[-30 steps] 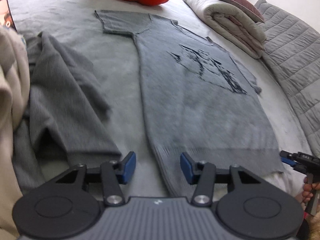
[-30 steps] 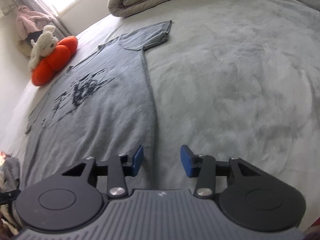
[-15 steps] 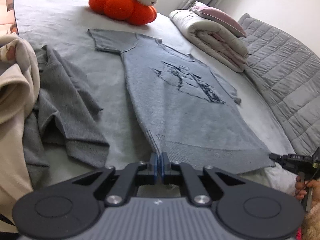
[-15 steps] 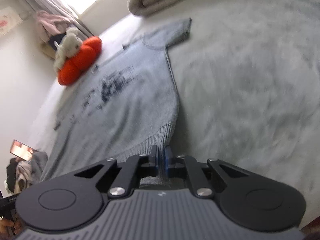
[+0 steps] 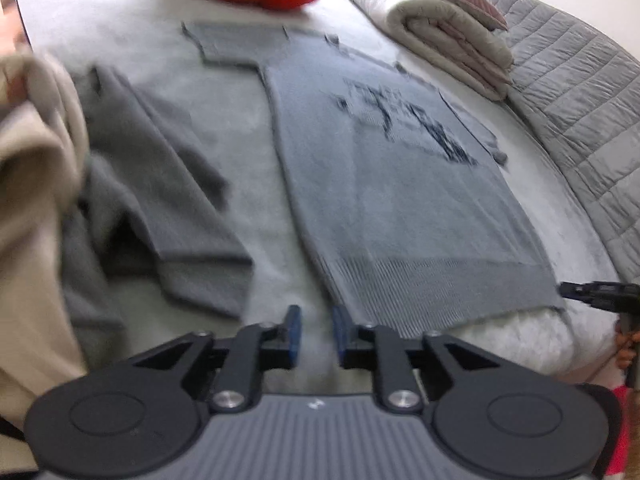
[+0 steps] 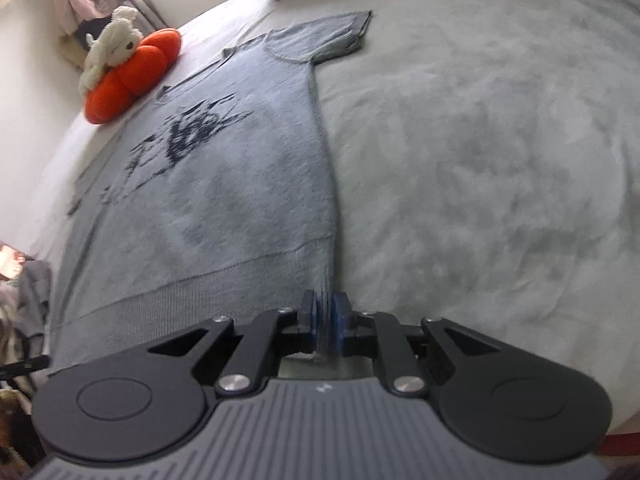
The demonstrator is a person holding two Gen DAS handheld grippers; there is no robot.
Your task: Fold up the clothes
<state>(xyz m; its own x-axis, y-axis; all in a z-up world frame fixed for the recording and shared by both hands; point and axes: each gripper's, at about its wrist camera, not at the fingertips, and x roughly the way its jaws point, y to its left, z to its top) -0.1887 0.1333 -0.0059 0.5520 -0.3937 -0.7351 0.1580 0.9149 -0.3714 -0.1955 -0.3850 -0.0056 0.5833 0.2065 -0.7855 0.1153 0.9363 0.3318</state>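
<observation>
A grey knitted short-sleeved top [image 5: 400, 184] with a dark print lies flat on the bed, its ribbed hem towards me. My left gripper [image 5: 316, 330] stands open with a narrow gap, and the hem's left corner lies just ahead of its right finger, not gripped. In the right wrist view the same top [image 6: 224, 200] stretches away to the left. My right gripper [image 6: 326, 316] is shut on the hem's right corner, with fabric showing between the blue pads. The right gripper's tip [image 5: 596, 292] also shows at the far right of the left view.
A crumpled dark grey garment [image 5: 160, 200] and a beige one [image 5: 32, 200] lie left of the top. An orange plush [image 6: 128, 72] with a white toy on it sits beyond the collar. A rolled duvet [image 5: 440, 32] and a quilted grey cover [image 5: 580, 112] are at the right.
Both grippers went from open to shut on the hem corners. Since then the left one has opened and let go; the right one still holds its corner.
</observation>
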